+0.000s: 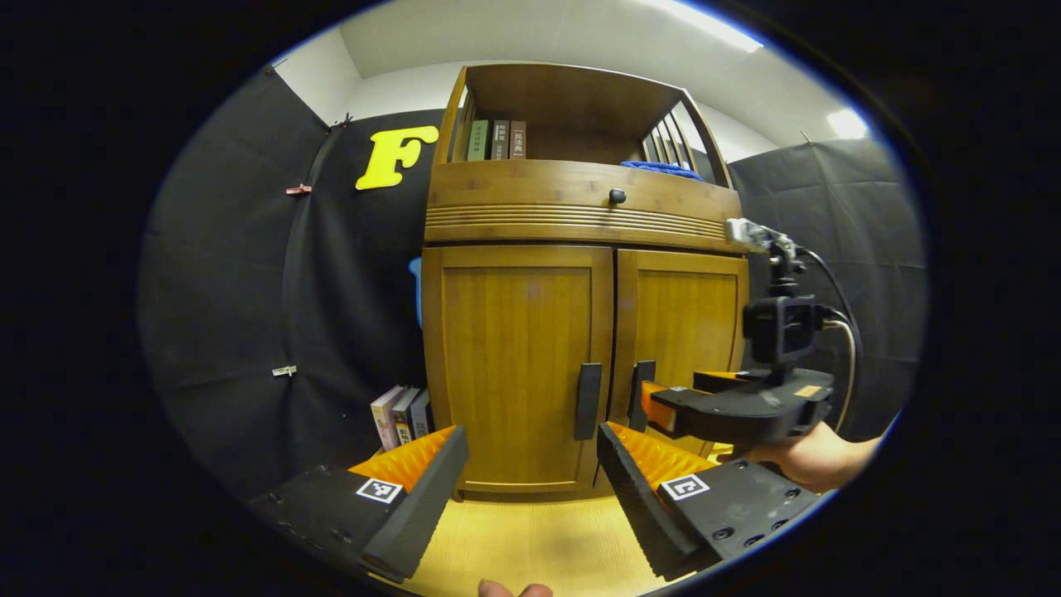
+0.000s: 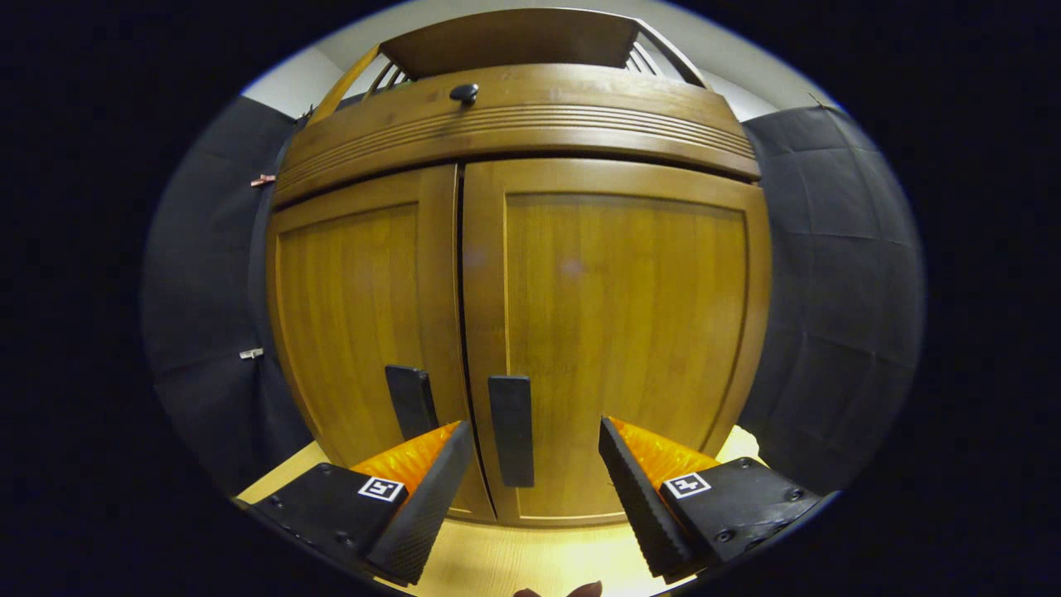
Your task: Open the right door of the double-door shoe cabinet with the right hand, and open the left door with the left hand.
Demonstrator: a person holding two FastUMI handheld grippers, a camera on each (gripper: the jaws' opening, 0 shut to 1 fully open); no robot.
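Both doors shut, grippers open in front

Right now the shoe cabinet (image 1: 580,332) stands on a pale wood floor (image 1: 539,539) against the black cloth wall, both doors closed. Left gripper view: left gripper (image 1: 530,464) fingers spread wide apart, nothing between them, held back from the cabinet and facing the left door (image 1: 518,365). Left door's handle (image 1: 588,400) sits near the centre seam, just above the inner finger's tip, not touched. Right door (image 1: 680,323) partly covered by the right gripper (image 1: 655,398), held by a hand (image 1: 816,460); its tips sit right at the right door's handle (image 1: 642,390), contact unclear. Books (image 1: 497,139) and a blue cloth (image 1: 659,168) on the open top shelf, a round knob (image 1: 617,196) on the drawer front, more books (image 1: 402,417) on the floor beside the cabinet's left side.

Right gripper view: right gripper (image 2: 535,473) fingers apart, empty. Right door's handle (image 2: 511,429) lies upright between the fingers, close to the left one, neither pad seen pressing on it. Left door's handle (image 2: 411,400) just beyond the seam.
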